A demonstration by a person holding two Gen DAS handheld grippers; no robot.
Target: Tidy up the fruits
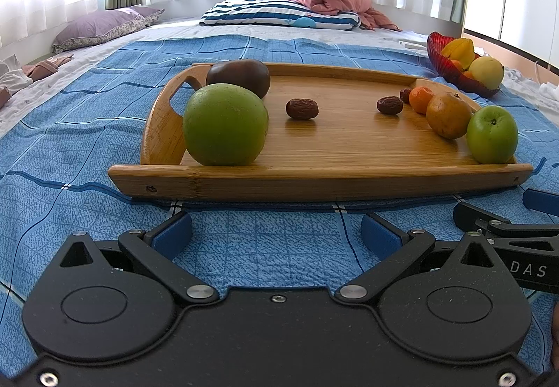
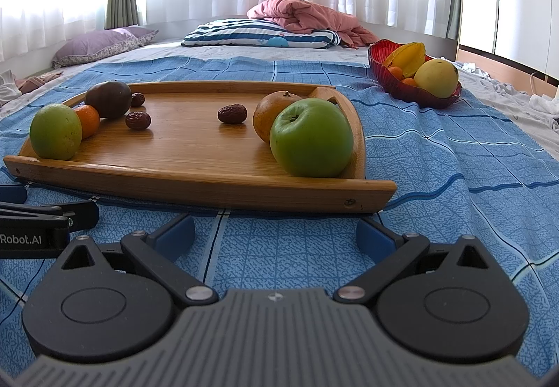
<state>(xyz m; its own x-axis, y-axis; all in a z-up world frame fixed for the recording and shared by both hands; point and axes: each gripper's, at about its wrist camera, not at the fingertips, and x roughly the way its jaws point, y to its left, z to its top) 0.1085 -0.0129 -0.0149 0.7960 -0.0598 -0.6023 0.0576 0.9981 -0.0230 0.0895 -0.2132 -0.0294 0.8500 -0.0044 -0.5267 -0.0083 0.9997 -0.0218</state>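
A bamboo tray [image 1: 314, 149] [image 2: 174, 156] lies on the blue bed cover. On it are a green apple at the left [image 1: 225, 125] [image 2: 56, 131], a dark brown fruit [image 1: 241, 76] [image 2: 109, 99], several dried dates [image 1: 302, 108] [image 2: 232, 114], a small tangerine [image 1: 420, 99] [image 2: 88, 119], an orange [image 1: 448, 114] [image 2: 267, 116] and a second green apple at the right [image 1: 492, 134] [image 2: 311, 137]. My left gripper [image 1: 276, 233] is open and empty in front of the tray. My right gripper [image 2: 276, 235] is open and empty in front of the tray's right corner.
A red glass bowl [image 1: 438, 53] [image 2: 412, 92] holding a starfruit, a yellow fruit and small oranges stands behind the tray at the right. Pillows [image 1: 279, 15] and a pink quilt [image 2: 307, 16] lie at the far end of the bed.
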